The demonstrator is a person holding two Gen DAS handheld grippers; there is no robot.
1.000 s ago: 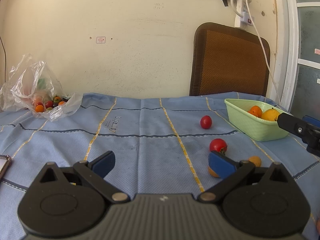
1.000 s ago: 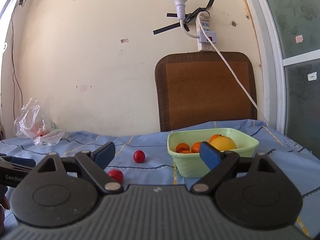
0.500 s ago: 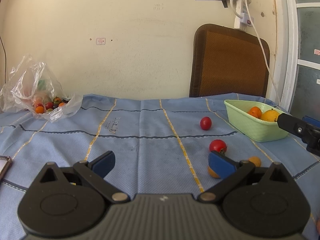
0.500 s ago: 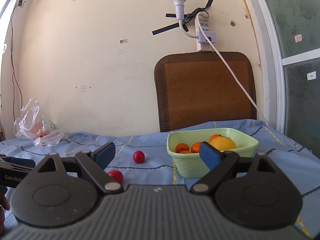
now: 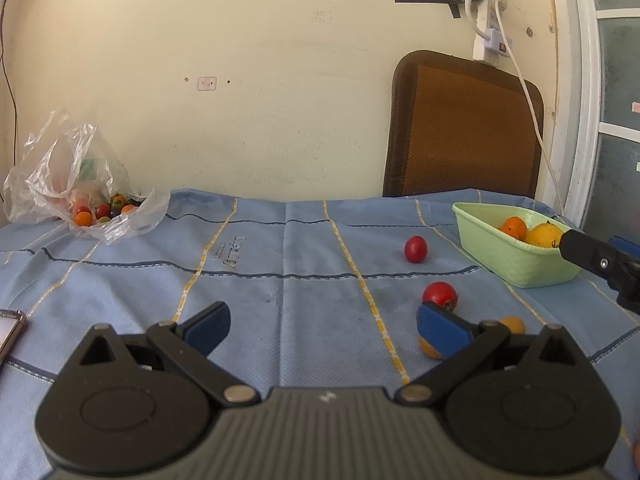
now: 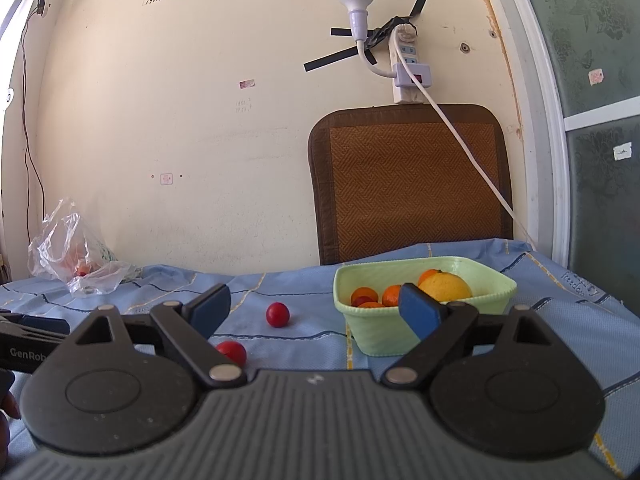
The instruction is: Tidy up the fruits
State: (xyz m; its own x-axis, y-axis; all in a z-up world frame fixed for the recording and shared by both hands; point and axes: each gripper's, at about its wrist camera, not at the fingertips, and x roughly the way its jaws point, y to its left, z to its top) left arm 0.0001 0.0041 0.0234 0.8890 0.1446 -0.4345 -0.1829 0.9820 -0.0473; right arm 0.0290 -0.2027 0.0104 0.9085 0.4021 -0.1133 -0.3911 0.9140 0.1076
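Note:
A green basket (image 5: 508, 258) at the right of the blue cloth holds oranges and a yellow citrus (image 5: 543, 235); it also shows in the right wrist view (image 6: 380, 338). Two red tomatoes lie loose: a far one (image 5: 415, 249) and a near one (image 5: 440, 295). Two small orange fruits (image 5: 513, 324) lie by the left gripper's right finger. My left gripper (image 5: 322, 326) is open and empty, low over the cloth. My right gripper (image 6: 314, 310) is open and empty, left of and in front of the basket, with the tomatoes (image 6: 277, 314) ahead.
A clear plastic bag (image 5: 80, 188) with small fruits sits at the far left by the wall. A phone (image 5: 10, 330) lies at the left edge. A brown chair back (image 5: 460, 132) and a hanging white cable stand behind the table.
Both grippers have stayed almost still, with only a slight drift of the views. No fruit has moved.

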